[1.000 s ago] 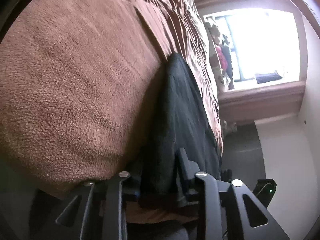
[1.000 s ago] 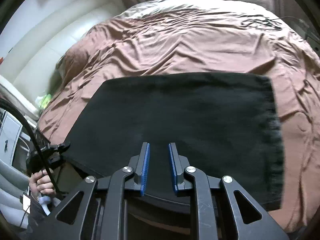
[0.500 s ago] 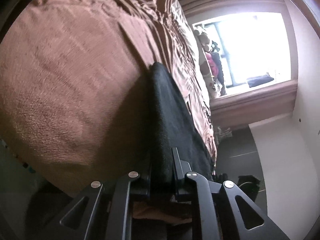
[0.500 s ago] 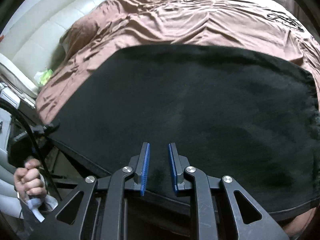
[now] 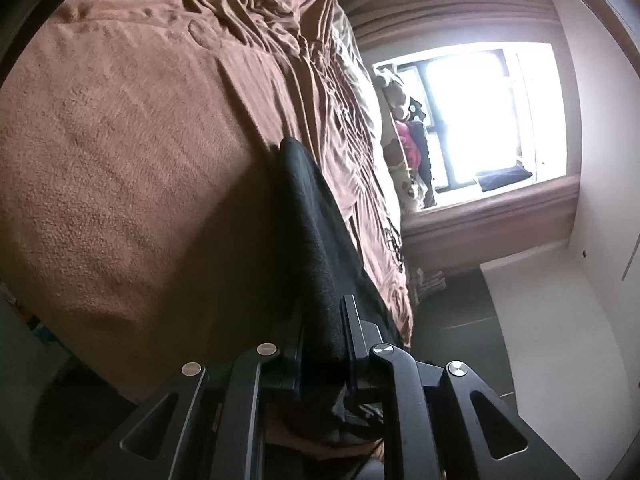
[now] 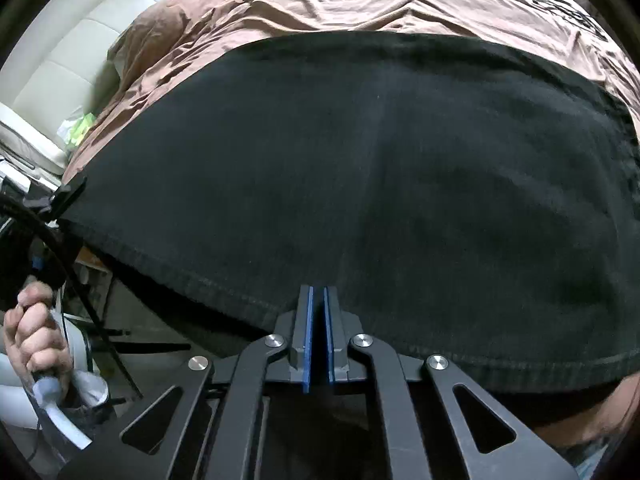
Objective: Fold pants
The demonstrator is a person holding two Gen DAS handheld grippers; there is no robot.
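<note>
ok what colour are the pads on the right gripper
Blue pads, clearest in the right wrist view.

pants [image 6: 400,184]: matt black cloth, slightly fuzzy, with a stitched hem near my right gripper
bedspread [image 5: 132,152]: brown cloth, nubbly and rough close to my left gripper, smoother and creased farther ahead
my right gripper [image 6: 316,320]: matt black plastic arms, shiny metal rivets, blue ribbed pads
my left gripper [image 5: 322,332]: matt black plastic, bright metal rivets
headboard [image 6: 68,56]: smooth cream padding, faintly glossy, to my left
</note>
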